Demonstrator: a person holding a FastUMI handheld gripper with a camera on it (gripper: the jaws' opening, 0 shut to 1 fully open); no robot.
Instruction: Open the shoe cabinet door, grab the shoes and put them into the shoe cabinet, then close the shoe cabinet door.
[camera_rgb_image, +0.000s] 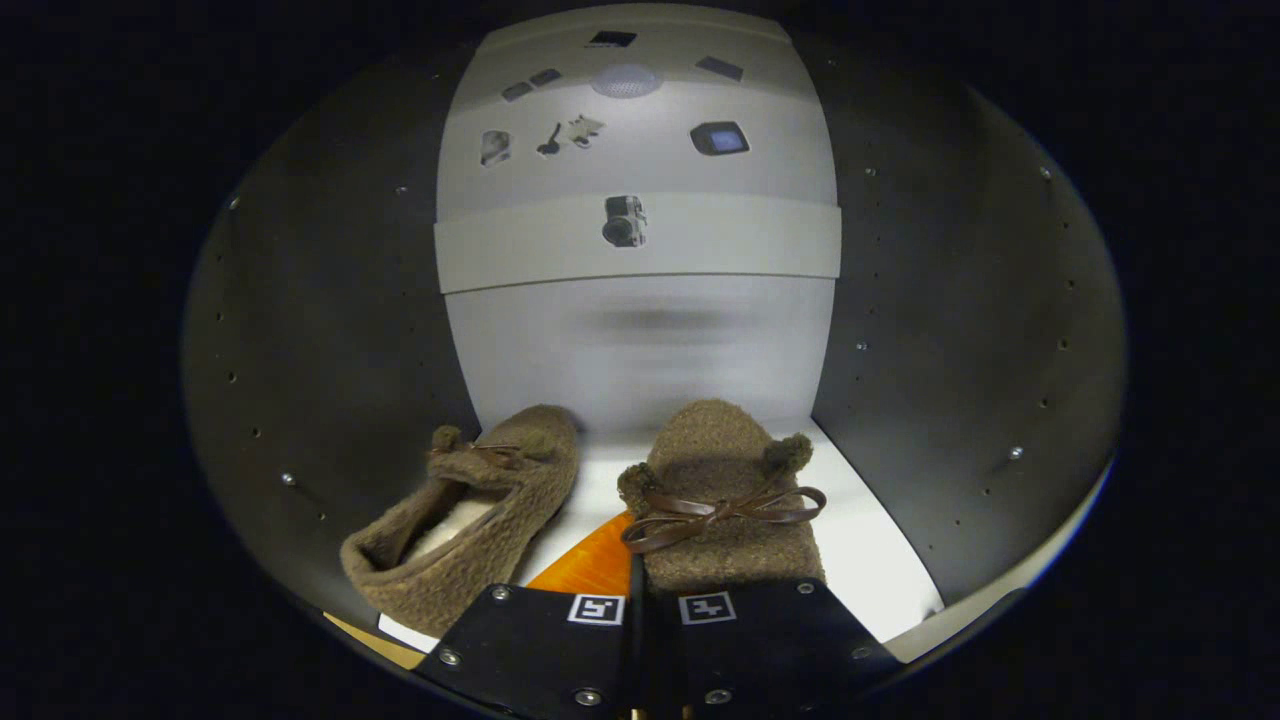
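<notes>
Gripper (637, 610) fingers pinch heel of right fuzzy brown bow-tied slipper (725, 500) inside dark-walled shoe cabinet (960, 350), twin brown slipper (470, 510) ahead-left; set it flat, release, then back straight out.

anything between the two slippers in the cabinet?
Nothing stands between the left slipper and the right slipper: only bare white cabinet floor, plus an orange wedge nearer the jaws. The gripper looks shut, holding nothing. Gripper view.
</notes>
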